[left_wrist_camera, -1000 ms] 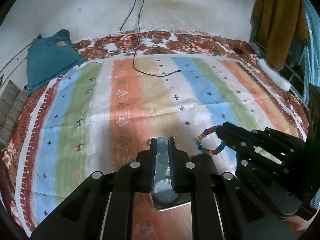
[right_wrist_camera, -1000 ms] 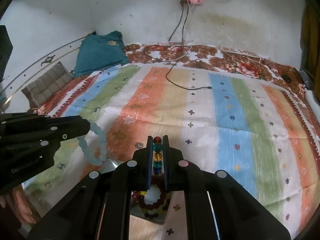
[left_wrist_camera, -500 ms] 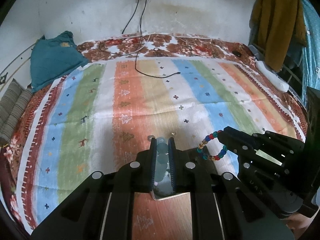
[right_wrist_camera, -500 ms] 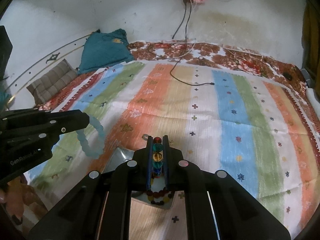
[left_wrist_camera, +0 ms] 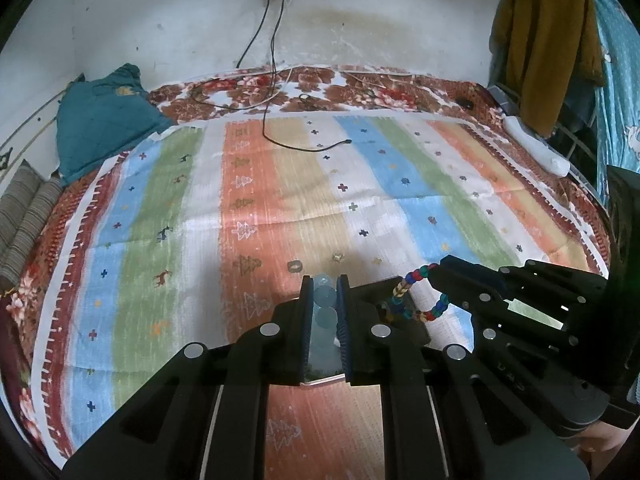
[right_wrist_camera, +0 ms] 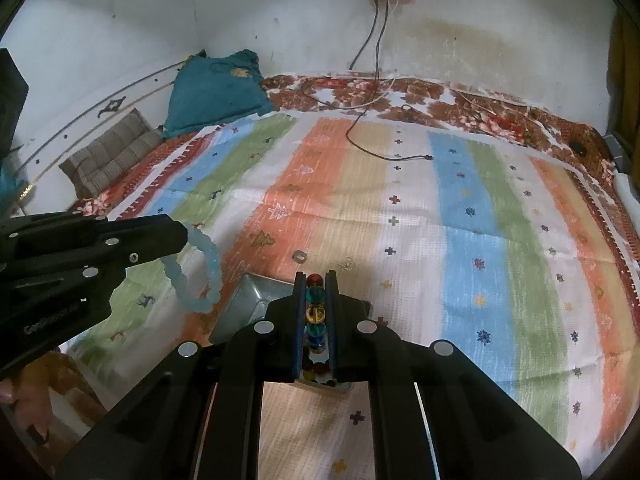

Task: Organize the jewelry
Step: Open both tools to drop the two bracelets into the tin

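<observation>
A striped bedspread covered the bed by a stained wall. The left gripper clenched a pale blue bracelet; the right gripper clenched a multicolored bead bracelet. Only the right view showed the metal tray.

The left gripper pinches a pale blue beaded bracelet. Beside it, the right gripper clamps a multicoloured beaded bracelet.

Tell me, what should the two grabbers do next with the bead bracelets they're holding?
Probably lower one bracelet at a time into the metal tray. The left gripper is shut on the pale blue bracelet and the right gripper is shut on the colorful bracelet. Both hang in the air above the striped blanket, close to the tray.
</observation>
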